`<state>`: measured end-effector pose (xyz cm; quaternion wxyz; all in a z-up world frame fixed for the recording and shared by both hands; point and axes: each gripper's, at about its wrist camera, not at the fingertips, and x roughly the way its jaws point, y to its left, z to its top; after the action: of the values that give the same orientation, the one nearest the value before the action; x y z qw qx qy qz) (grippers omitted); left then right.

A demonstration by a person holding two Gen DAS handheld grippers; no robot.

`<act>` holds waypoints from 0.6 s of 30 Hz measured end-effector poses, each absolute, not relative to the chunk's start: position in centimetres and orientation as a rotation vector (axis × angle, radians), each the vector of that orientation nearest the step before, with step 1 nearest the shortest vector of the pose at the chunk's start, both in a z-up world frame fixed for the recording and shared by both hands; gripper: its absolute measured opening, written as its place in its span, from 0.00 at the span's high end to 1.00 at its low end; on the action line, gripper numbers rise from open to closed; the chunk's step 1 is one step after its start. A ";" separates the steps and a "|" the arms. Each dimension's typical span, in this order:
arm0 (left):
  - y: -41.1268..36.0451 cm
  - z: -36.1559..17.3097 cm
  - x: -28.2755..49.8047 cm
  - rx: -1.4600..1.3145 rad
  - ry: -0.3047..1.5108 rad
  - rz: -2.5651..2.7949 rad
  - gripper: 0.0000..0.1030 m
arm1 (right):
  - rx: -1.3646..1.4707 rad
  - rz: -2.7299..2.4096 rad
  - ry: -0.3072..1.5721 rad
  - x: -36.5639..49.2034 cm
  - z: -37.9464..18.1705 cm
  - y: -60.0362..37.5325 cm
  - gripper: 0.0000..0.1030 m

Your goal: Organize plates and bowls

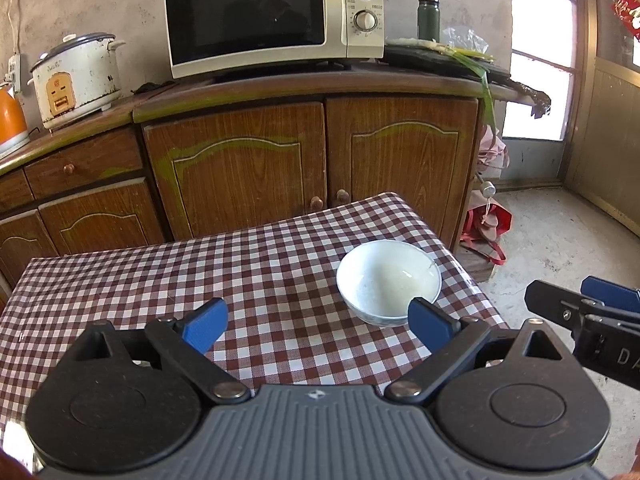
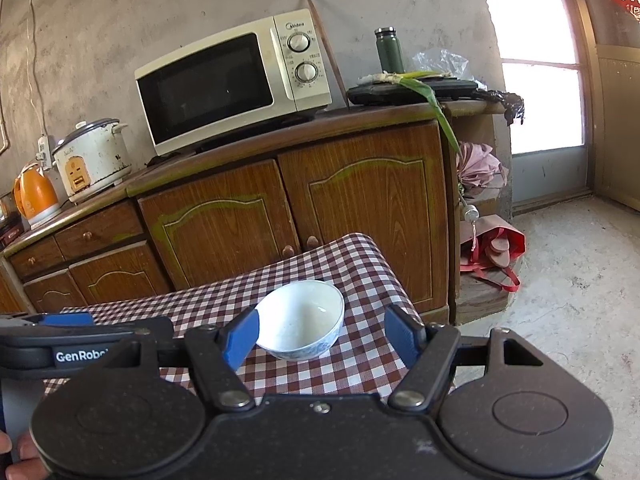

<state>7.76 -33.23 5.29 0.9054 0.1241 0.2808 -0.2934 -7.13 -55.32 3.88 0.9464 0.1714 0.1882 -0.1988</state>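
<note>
a: bare plaster kitchen, wooden cabinets (image 1: 240, 168) along the far wall, and nearer us a small table (image 1: 160, 280) under a red-and-white checked cloth. what's on the counter, left to right?

b: an orange kettle (image 2: 34, 196) at the far left, then a worn white rice cooker (image 1: 76, 80), a cream microwave (image 1: 272, 16), and a green flask (image 1: 428, 18) beside a long green onion (image 2: 420, 80) lying on a dark tray. further right, a window and a concrete floor.

a: and the task's things?

b: only one white bowl (image 1: 388, 280) shows, upright on the table toward its far right corner. no plates and no other bowls are in view, and no stack or rack either.

a: anything in the bowl?

b: it looks empty; there's a pale sheen at the bottom that could be moisture or just glare, i can't tell.

a: the grippers?

b: the left gripper (image 1: 316, 324) hangs over the table, jaws spread wide, holding nothing; the bowl sits just beyond its right fingertip. the right gripper (image 2: 322, 338) is also spread and empty, with the bowl framed between its fingers but not touched.

a: so how far along?

b: i'd judge it early. the bowl isn't gripped, nothing is sorted that i can see. the grasp and placing are left.
</note>
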 end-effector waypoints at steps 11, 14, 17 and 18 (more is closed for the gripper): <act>-35.3 3.3 10.4 0.310 0.581 -0.589 0.03 | 0.330 -0.408 0.445 -4.0 2.1 -56.9 0.20; -35.9 2.8 10.9 0.317 0.586 -0.598 0.03 | 0.325 -0.408 0.460 -3.1 1.5 -57.3 0.20; -36.6 2.2 11.5 0.331 0.596 -0.601 0.03 | 0.311 -0.412 0.472 -2.2 0.8 -57.7 0.20; -36.8 2.0 11.8 0.332 0.601 -0.601 0.03 | 0.308 -0.416 0.474 -1.9 0.6 -57.9 0.20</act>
<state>11.76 -36.76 2.05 0.8977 0.1602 0.2903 -0.2901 -1.87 -57.91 0.59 0.9390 0.1509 0.2322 -0.2037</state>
